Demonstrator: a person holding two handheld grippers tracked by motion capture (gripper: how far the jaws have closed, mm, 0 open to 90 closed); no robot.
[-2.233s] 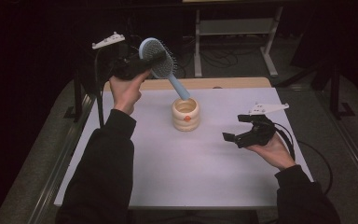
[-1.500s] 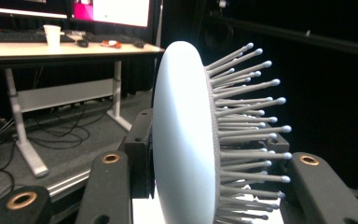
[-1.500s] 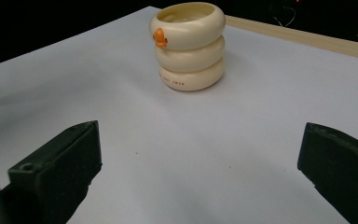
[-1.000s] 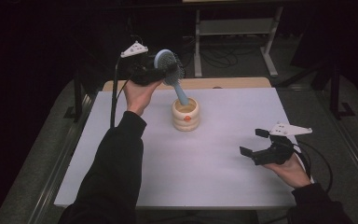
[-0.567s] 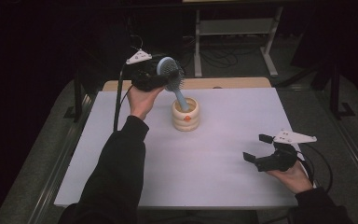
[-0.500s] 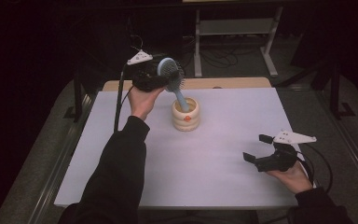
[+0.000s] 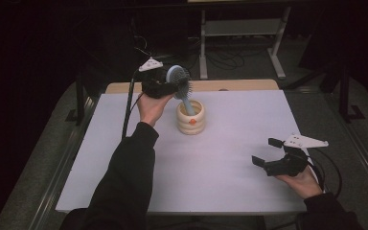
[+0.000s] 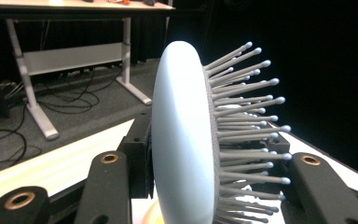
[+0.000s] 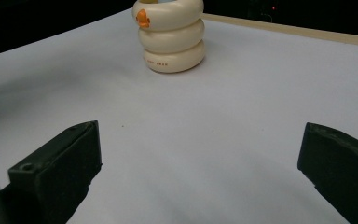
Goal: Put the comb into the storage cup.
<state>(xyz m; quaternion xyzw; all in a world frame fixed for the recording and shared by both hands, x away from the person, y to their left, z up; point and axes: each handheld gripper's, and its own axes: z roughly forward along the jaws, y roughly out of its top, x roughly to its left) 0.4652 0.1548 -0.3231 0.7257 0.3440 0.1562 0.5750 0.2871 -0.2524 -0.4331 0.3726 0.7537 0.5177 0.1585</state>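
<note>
White tabletop (image 7: 124, 158) spans the scene; at its twelve o'clock the left gripper (image 7: 165, 86), forearm stretched forward, clamps a blue hairbrush (image 7: 179, 84) by the head, handle inside the cream pot (image 7: 190, 117). At four o'clock the right gripper (image 7: 268, 154) rests low, jaws wide apart

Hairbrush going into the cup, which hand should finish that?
Left. The left gripper already clamps the hairbrush, handle in the cup. The right gripper sits open, far off.

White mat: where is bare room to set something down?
The white mat lies bare between the cream holder and the right gripper, and along its right far side. Crowded at the holder, where the left gripper grips the hairbrush.
</note>
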